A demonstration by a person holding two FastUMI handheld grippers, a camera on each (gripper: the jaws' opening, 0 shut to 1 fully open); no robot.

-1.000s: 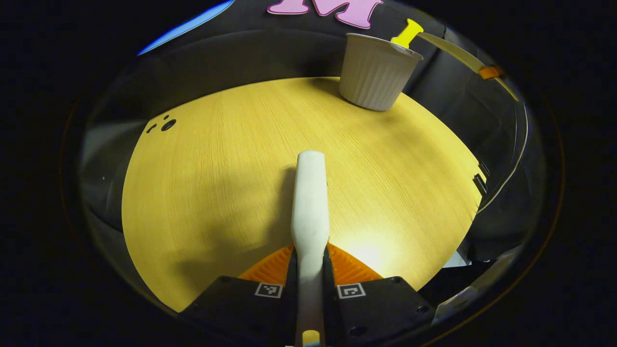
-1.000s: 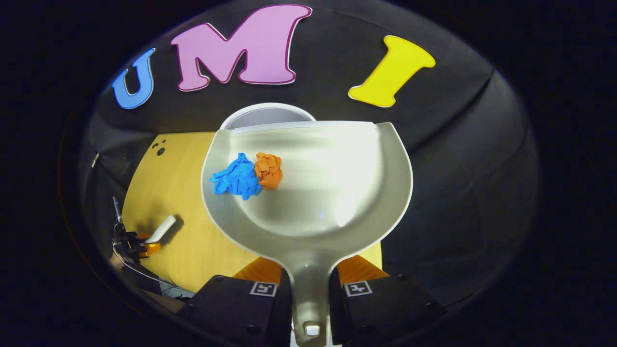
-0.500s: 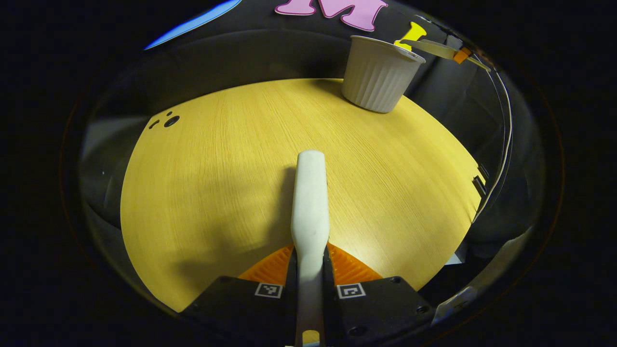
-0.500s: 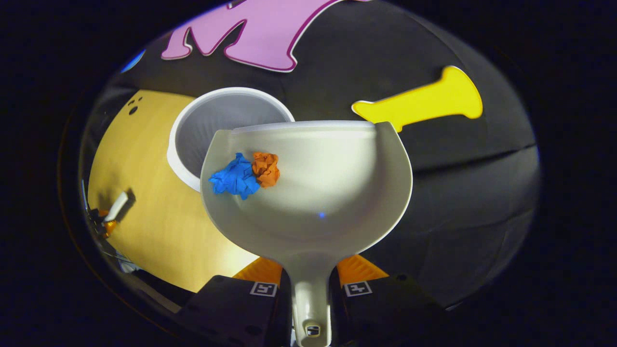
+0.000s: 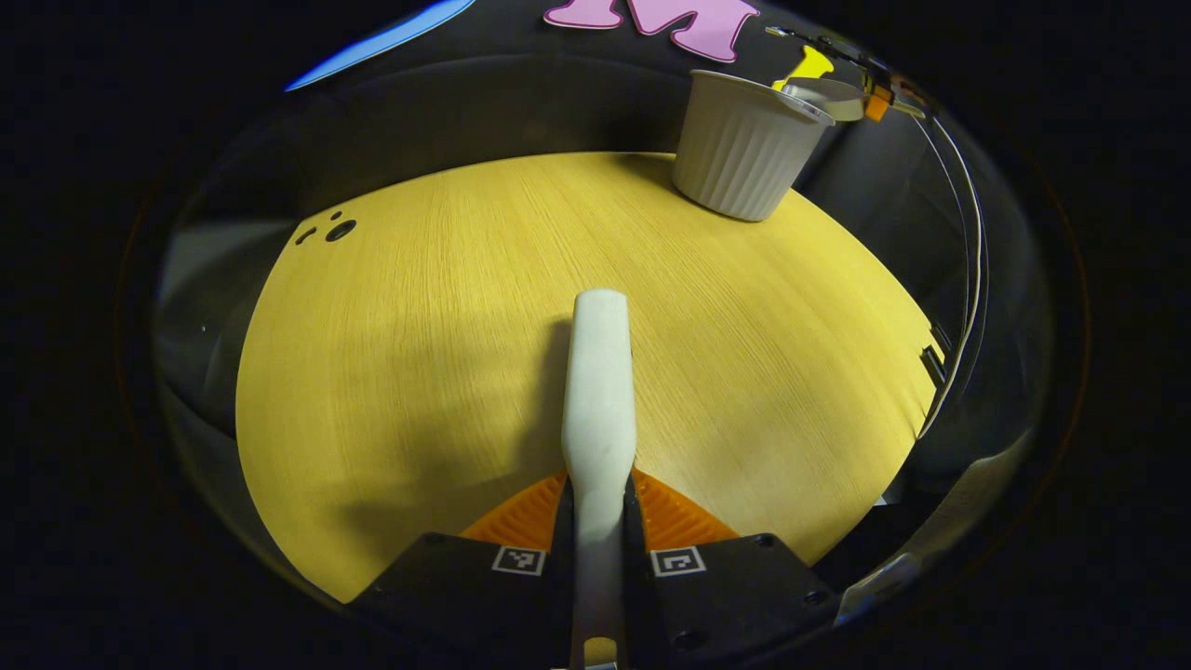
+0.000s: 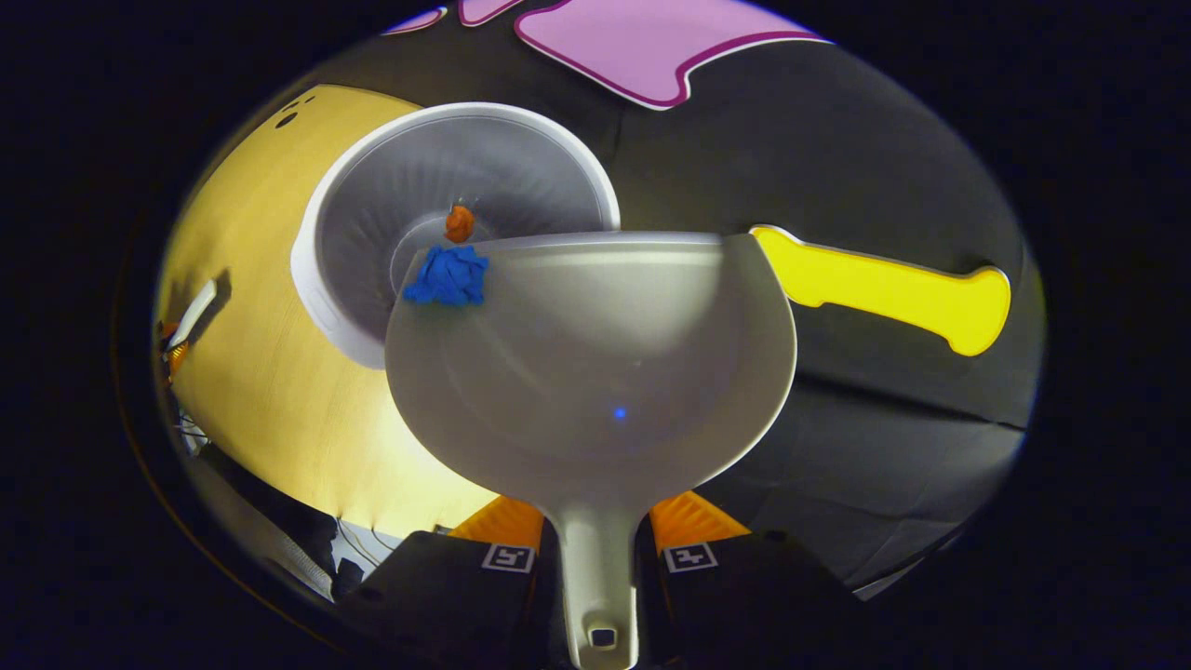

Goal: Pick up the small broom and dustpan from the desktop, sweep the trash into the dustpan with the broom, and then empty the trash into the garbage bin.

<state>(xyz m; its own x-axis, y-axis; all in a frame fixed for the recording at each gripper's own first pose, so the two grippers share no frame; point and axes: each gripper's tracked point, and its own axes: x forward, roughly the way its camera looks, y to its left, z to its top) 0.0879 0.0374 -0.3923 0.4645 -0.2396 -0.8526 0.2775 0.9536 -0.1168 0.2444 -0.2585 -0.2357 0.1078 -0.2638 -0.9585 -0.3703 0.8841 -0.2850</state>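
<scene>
Left gripper view: no readable brand or text anywhere, just small square black/white marker tags on the gripper body. Left gripper [image 5: 597, 502] is clamped tight on the broom [image 5: 599, 391], both orange fingers [image 5: 521, 514] pressed on its white handle, which sticks straight out fwd over the wood desktop [image 5: 419, 326]. Bristles can't be seen. Garbage bin [image 5: 742, 144], white w/ ribbed sides, stands upright at the far right edge of the desk, well apart from the broom. The dustpan [image 5: 823, 96] pokes in at its rim.

Right gripper view: same deal, marker tags only, no writing on the pan. Right gripper [image 6: 597, 523] is closed on the dustpan's [image 6: 595, 372] handle, fingers squeezing it from both sides. Pan is pale grey plastic, tipped so its front lip hangs over the bin's [image 6: 326, 288] open mouth. Blue paper wad [image 6: 448, 275] sits right at the pan's front left edge; orange wad [image 6: 459, 223] is inside the bin. Broom [image 6: 194, 314] + other gripper tiny at far left.
</scene>
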